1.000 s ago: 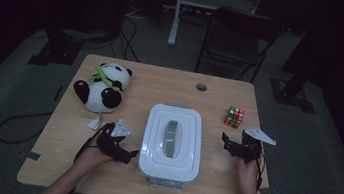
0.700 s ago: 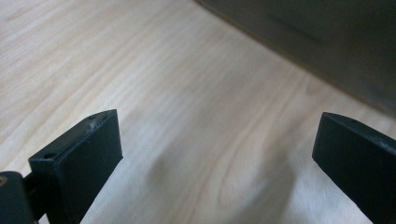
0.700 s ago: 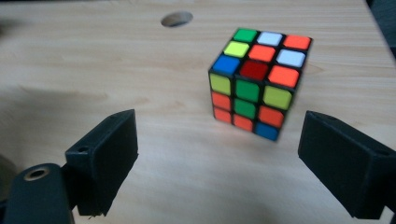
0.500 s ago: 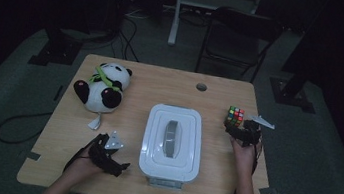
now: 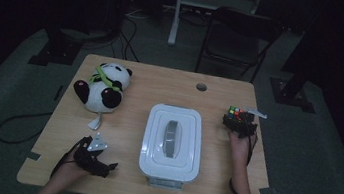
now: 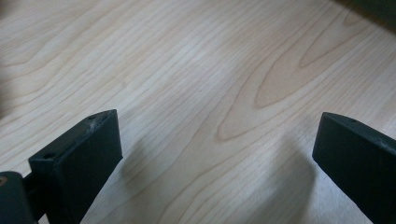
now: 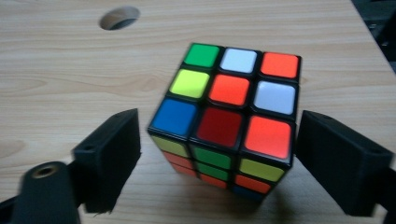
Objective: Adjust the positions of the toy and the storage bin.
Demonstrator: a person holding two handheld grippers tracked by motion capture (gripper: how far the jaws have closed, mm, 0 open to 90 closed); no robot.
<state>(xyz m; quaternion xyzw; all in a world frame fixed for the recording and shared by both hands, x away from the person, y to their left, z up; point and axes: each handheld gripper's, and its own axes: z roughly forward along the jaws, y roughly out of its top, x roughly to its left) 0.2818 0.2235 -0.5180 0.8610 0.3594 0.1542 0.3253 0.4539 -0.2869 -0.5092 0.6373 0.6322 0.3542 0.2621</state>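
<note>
The left gripper (image 5: 109, 164) sits low over the near-left part of the table (image 5: 131, 122), jaws spread wide apart with nothing but pale wood grain between them. Just to its right stands the container (image 5: 172, 141): a white plastic box with rounded corners, closed by a matching lid that carries a grey strip handle along its middle; what is inside cannot be seen. Across the box, the right gripper (image 7: 217, 154) has its flat matte-black jaws straddling the cube (image 7: 231, 116), one jaw at each side face. The jaws have just been narrowing, yet a thin gap shows on both sides, so the claw remains released, not clamped. The cube rests on the wood between the jaws, a glossy three-by-three puzzle with a black frame and coloured square tiles. Beyond the left gripper lies a soft black-and-white plush panda (image 5: 100, 87). Beyond the cube, a round cable hole (image 7: 119, 17) pierces the tabletop.
</note>
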